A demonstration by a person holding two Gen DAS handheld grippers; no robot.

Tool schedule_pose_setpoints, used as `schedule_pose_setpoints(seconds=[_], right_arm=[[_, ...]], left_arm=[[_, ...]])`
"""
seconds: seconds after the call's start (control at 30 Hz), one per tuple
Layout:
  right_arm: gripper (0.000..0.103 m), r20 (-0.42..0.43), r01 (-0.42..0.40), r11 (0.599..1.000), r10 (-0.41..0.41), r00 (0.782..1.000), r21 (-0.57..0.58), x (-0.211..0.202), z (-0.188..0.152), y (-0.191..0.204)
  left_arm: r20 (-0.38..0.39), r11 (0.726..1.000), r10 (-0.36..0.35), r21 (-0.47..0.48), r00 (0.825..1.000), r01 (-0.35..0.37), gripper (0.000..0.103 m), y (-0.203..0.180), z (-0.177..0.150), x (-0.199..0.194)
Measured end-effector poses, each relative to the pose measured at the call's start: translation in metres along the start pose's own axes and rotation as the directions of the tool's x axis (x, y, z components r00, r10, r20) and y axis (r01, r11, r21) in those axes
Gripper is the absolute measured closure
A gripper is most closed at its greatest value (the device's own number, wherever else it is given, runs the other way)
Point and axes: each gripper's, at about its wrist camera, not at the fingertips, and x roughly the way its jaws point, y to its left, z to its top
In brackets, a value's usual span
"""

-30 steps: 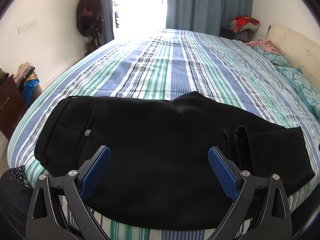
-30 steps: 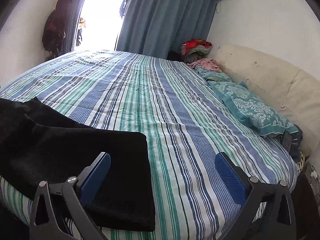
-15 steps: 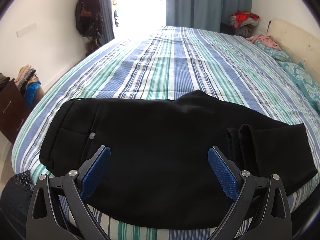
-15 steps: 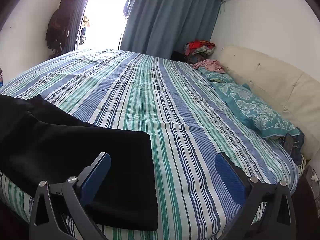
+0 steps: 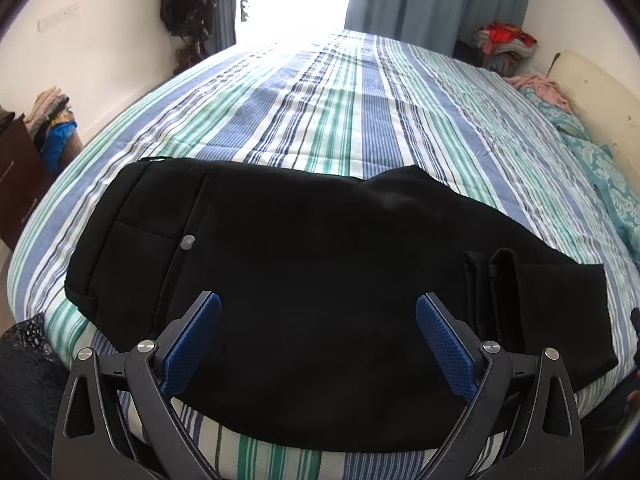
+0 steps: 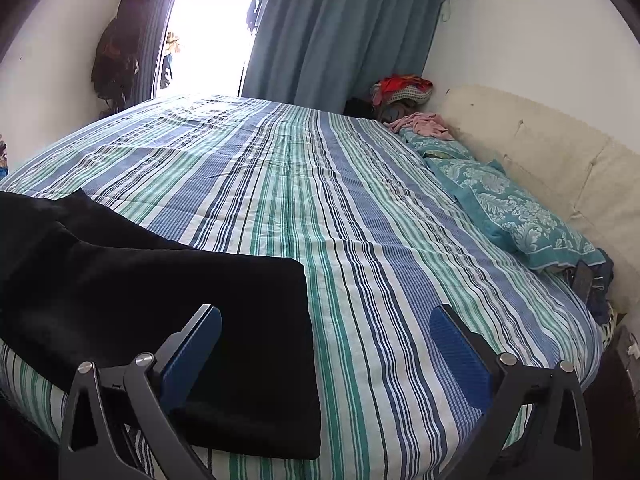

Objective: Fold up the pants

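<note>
both tools hang spread wide over the near edge of the bed, gripping nothing. left gripper hovers above the middle of the black pants; right gripper sits over the right end of the pants, its left blue pad above the cloth and its right one above the striped bedsheet.

the pants lie flat along the near edge of the bedsheet, long axis left to right, waistband end to the left with a small round button showing, the folded leg ends to the right, ending in a straight edge.

no brand, label or writing can be read. the black fabric swallows most seams and folds. gripper frames cover the near hem. a teal patterned pillow lies at far right by a cream headboard.
</note>
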Motion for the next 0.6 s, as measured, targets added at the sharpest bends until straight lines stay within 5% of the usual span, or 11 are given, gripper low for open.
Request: schedule_pose_setpoints(seconds=[0.2,0.33,0.5,0.6], right_arm=[[0.000,-0.005,0.000,1.000,0.000,1.000,0.021,-0.002,-0.002,-0.006],[0.000,-0.025,-0.009,0.999,0.010,1.000,0.036,0.003,-0.003,-0.007],[0.000,-0.030,-0.015,0.999,0.016,0.999,0.034,0.005,-0.003,-0.002],[0.000,-0.029,-0.016,1.000,0.016,0.999,0.009,0.004,-0.004,0.003]], left_arm=[[0.047,0.983,-0.112,-0.143,0.993,0.118,0.004,0.081,0.064,-0.017],[-0.026,0.958,-0.137,-0.258,0.990,0.125,0.004,0.140,0.091,-0.007],[-0.135,0.995,-0.055,-0.094,0.989,0.042,0.004,0.141,0.087,0.023],[-0.209,0.993,-0.039,-0.119,0.977,0.014,0.004,0.154,0.083,0.051]])
